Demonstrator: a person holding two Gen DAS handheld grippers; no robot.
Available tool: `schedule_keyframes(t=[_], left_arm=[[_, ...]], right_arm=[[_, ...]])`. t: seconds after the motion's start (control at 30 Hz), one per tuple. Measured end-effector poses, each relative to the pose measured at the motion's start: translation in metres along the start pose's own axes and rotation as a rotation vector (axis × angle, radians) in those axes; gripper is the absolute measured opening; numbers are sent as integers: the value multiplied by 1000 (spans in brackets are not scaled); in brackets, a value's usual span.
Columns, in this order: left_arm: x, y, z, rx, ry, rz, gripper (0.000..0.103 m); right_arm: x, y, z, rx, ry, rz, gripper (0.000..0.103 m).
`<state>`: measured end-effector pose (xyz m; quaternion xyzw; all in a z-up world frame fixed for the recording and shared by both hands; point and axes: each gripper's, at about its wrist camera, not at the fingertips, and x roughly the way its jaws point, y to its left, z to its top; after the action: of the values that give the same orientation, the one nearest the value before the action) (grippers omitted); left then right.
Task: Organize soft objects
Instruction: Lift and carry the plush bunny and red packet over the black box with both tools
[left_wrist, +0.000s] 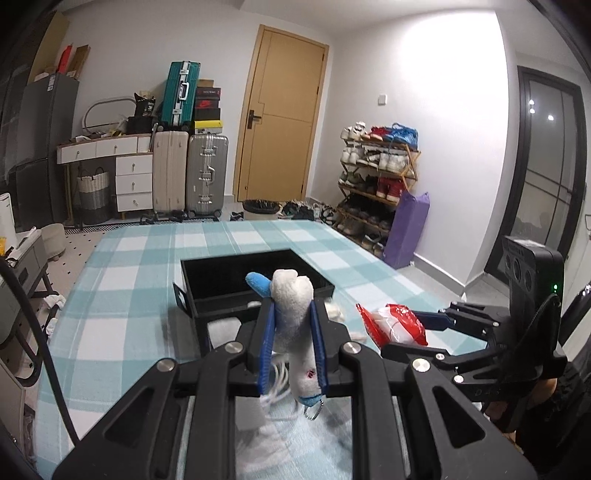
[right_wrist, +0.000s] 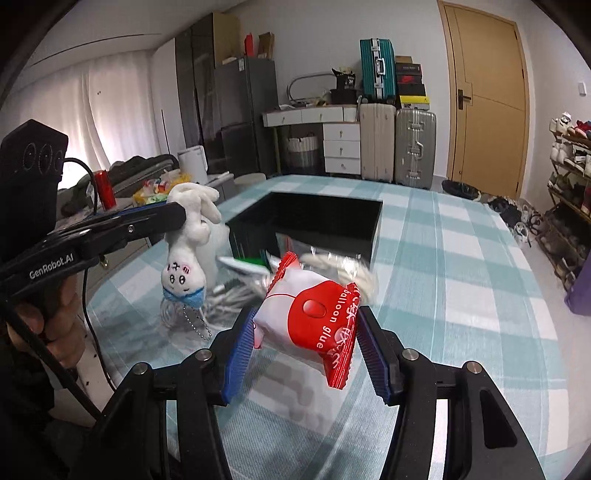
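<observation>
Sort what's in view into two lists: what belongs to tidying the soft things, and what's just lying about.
Job:
plush toy, shut in the left gripper
red packet, shut in the right gripper
black bin
white cords on the table

Lying about:
suitcases
shoe rack
red can

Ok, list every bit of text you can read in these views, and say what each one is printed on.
"GenRobot.AI": on the side of the left hand-held gripper, which holds the plush.
"balloon glue": white letters on the red-and-white packet held in the right hand-held gripper.
The large white characters beside it on the packet are too distorted to read.
Prints on the stacked shoe boxes are too small to read.
</observation>
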<state>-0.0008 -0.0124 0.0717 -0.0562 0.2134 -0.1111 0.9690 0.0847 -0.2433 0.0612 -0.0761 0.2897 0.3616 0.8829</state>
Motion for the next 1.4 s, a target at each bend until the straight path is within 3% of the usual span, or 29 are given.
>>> schedule_keyframes(t=[0.73,1.4], left_arm=[[11,36,51,-79,-65,109,17],[53,68,69,-149,-76,134,17]], right_arm=[[20,-5,61,7,-72,50,55],[52,-12,90,-16,-63,46,55]])
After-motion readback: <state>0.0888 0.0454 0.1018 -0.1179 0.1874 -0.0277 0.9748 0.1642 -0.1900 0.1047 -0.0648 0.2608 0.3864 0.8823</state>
